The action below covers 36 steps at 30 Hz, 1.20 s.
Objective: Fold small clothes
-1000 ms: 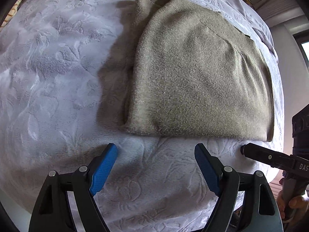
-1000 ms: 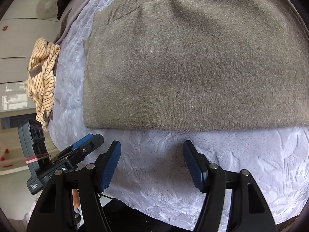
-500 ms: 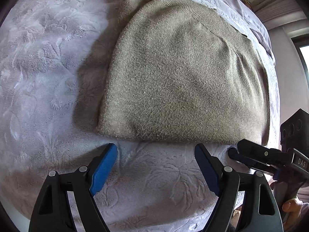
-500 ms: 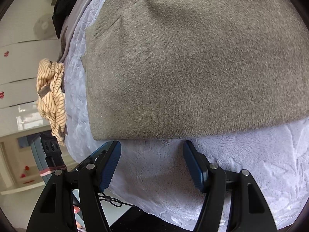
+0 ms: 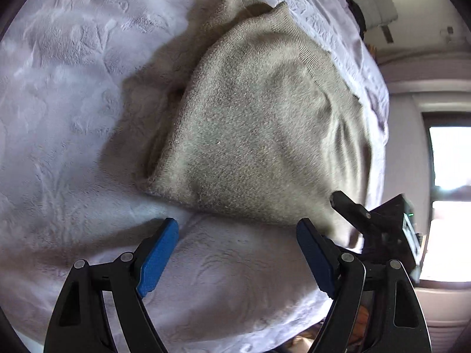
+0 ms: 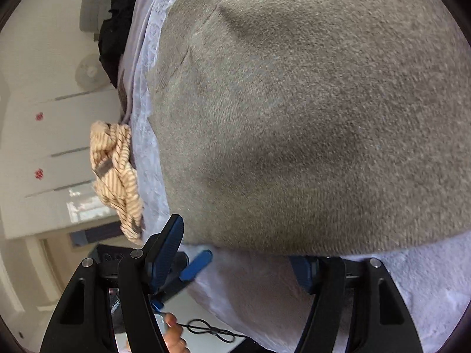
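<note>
- Sweater (image 5: pixel 259 135) lies folded on the bed (image 5: pixel 73 94); since a second ago both tongs have closed in on its near hem, which is now rucked.
- Left tongs (image 5: pixel 237 253) apart, empty, short of the hem.
- Right tongs (image 6: pixel 244 250) apart, one pad under the hem: next fold likely starting.
- Long axis runs 7 to 1 o'clock, collar toward 12.

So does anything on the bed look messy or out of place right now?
The folded grey-brown sweater lies fairly neat, though a second layer pokes out unevenly along its left edge. A striped beige garment sits crumpled at the edge of the white bedspread, unfolded. Nothing looks spilled or damaged.
</note>
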Tool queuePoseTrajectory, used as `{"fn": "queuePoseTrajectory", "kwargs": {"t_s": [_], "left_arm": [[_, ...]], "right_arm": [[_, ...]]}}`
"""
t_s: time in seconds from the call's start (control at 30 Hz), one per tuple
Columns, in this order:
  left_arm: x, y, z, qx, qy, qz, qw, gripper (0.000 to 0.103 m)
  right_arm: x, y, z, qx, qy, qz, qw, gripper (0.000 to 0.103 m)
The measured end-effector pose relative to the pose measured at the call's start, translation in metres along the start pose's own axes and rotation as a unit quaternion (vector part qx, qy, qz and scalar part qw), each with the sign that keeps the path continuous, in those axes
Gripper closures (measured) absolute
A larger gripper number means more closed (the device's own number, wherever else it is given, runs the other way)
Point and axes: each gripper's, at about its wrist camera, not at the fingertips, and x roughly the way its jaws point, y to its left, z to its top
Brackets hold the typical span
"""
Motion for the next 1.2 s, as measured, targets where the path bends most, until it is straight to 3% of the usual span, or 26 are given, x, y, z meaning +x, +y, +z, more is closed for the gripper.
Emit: {"fn": "queuePoseTrajectory", "kwargs": {"t_s": [0.1, 0.17, 0.23, 0.27, 0.43, 0.57, 0.77, 0.87, 1.0, 1.1, 1.2], "left_arm": [[0.000, 0.003, 0.000, -0.024, 0.004, -0.029, 0.9993, 0.020], [0.004, 0.001, -0.002, -0.041, 0.008, -0.052, 0.9978, 0.020], [0.005, -0.002, -0.004, -0.047, 0.009, -0.066, 0.9966, 0.020], [0.008, -0.007, -0.005, -0.050, 0.008, -0.073, 0.9960, 0.020], [0.018, -0.020, 0.000, -0.065, -0.009, -0.097, 0.9931, 0.020], [0.023, -0.035, 0.019, -0.071, -0.048, -0.106, 0.9907, 0.020], [0.018, -0.045, 0.044, -0.031, -0.100, -0.041, 0.9937, 0.020], [0.023, -0.040, 0.049, -0.019, -0.103, -0.010, 0.9944, 0.020], [0.027, -0.031, 0.049, -0.017, -0.102, 0.006, 0.9946, 0.020], [0.029, -0.033, 0.048, -0.002, -0.102, 0.031, 0.9943, 0.029], [0.031, -0.036, 0.048, 0.021, -0.103, 0.069, 0.9920, 0.047]], "right_arm": [[0.000, -0.008, 0.003, 0.030, -0.011, 0.026, 0.999, 0.034], [-0.001, -0.012, 0.005, 0.043, -0.017, 0.042, 0.998, 0.053], [-0.001, -0.014, 0.007, 0.050, -0.019, 0.043, 0.998, 0.087], [-0.002, -0.014, 0.008, 0.053, -0.021, 0.052, 0.997, 0.089], [-0.019, 0.002, 0.007, 0.038, -0.026, 0.101, 0.994, 0.091], [-0.028, 0.016, 0.010, 0.013, -0.019, 0.095, 0.995, 0.091], [-0.024, 0.018, 0.007, -0.010, 0.004, 0.058, 0.998, 0.091], [-0.019, 0.014, 0.004, -0.012, 0.014, 0.046, 0.999, 0.091], [-0.015, 0.008, 0.002, -0.010, 0.029, 0.031, 0.999, 0.091], [-0.014, 0.007, 0.001, -0.016, 0.043, 0.013, 0.999, 0.087], [-0.016, 0.015, 0.000, -0.039, 0.059, -0.017, 0.997, 0.086]]}}
